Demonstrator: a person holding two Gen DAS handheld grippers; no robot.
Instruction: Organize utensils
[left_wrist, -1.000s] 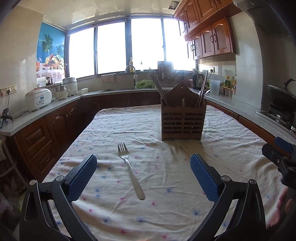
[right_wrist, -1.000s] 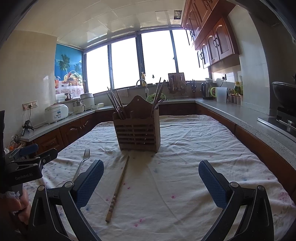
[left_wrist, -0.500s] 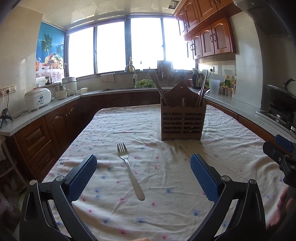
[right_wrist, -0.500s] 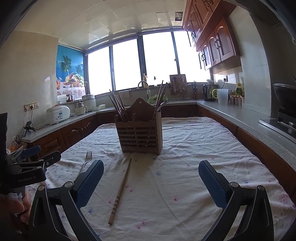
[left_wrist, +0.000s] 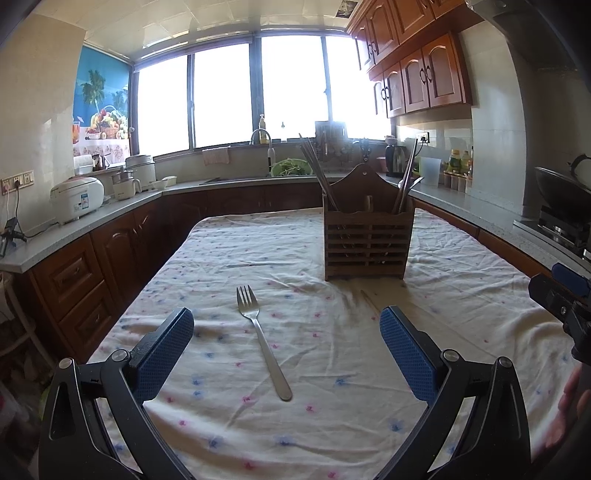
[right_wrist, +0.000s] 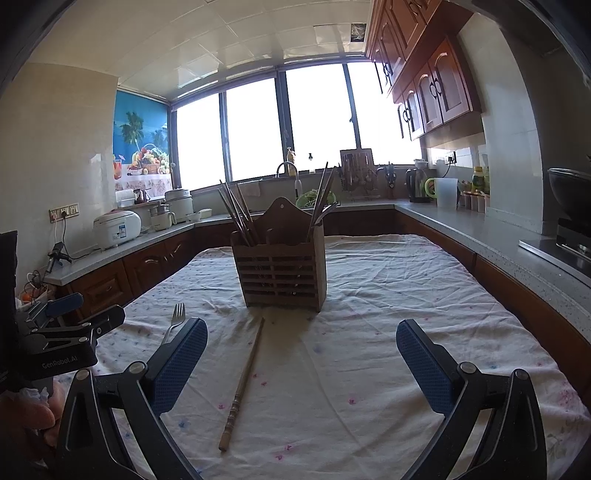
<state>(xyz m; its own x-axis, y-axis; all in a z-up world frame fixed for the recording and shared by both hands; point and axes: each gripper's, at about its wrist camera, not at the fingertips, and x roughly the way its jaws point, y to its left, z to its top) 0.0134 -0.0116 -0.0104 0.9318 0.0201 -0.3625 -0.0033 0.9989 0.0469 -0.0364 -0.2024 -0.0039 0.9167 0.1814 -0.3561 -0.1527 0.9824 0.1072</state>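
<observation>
A steel fork (left_wrist: 261, 338) lies on the flowered tablecloth (left_wrist: 229, 258), tines pointing away, right between the blue pads of my open left gripper (left_wrist: 286, 349). A wooden utensil holder (left_wrist: 368, 242) stands beyond it with chopsticks and a spoon inside. In the right wrist view a wooden chopstick (right_wrist: 243, 380) lies on the cloth in front of the holder (right_wrist: 282, 275), nearer the left finger of my open right gripper (right_wrist: 301, 360). The fork (right_wrist: 174, 320) shows partly behind that finger. Both grippers hold nothing.
Wooden cabinets and grey counters ring the table. A rice cooker (left_wrist: 77, 199) sits on the left counter, a kettle (right_wrist: 415, 186) and jug at the back right, a wok (left_wrist: 561, 190) on the stove at right. The other gripper (right_wrist: 66, 339) appears at the left edge.
The right gripper has drifted slightly, so the chopstick and holder sit a bit more to the right in its view. The left gripper is almost still.
</observation>
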